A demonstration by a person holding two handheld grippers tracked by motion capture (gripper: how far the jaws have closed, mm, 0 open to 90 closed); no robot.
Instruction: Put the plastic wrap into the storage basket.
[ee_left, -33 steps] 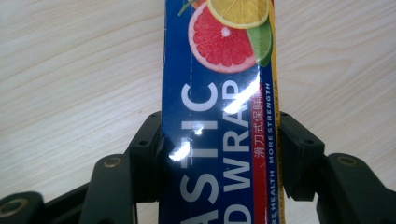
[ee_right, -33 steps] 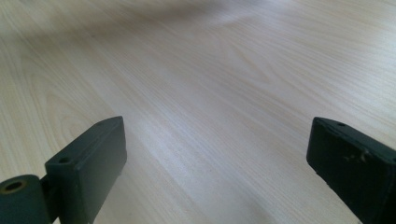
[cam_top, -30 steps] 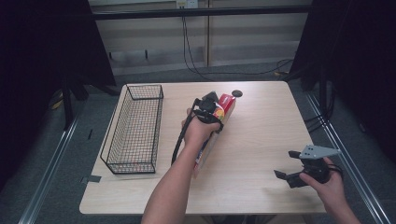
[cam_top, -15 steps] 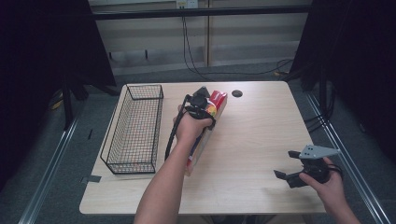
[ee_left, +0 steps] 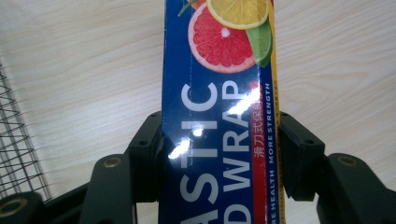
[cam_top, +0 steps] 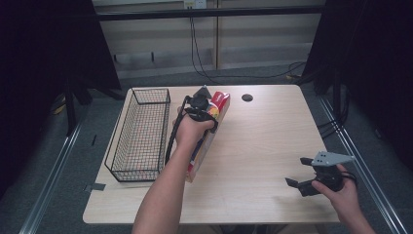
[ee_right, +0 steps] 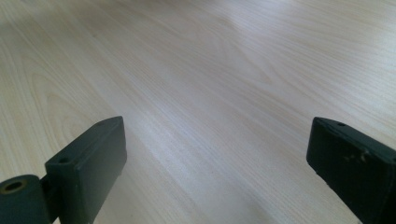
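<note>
Basket (cam_top: 141,134) sits left of the box (ee_left: 219,116), which the left hand-held gripper (cam_top: 204,109) clamps, half-hidden by hand; right hand-held gripper (cam_top: 304,175) gapes wide, lower right.

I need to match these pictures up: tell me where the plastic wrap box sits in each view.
High view: plastic wrap box left of centre, beside the wire basket, clamped by the left hand-held gripper.
Left gripper view: the box runs up the middle between the jaws.
Right gripper view: bare table, no box.
Shared landmark: the light wooden table.
</note>
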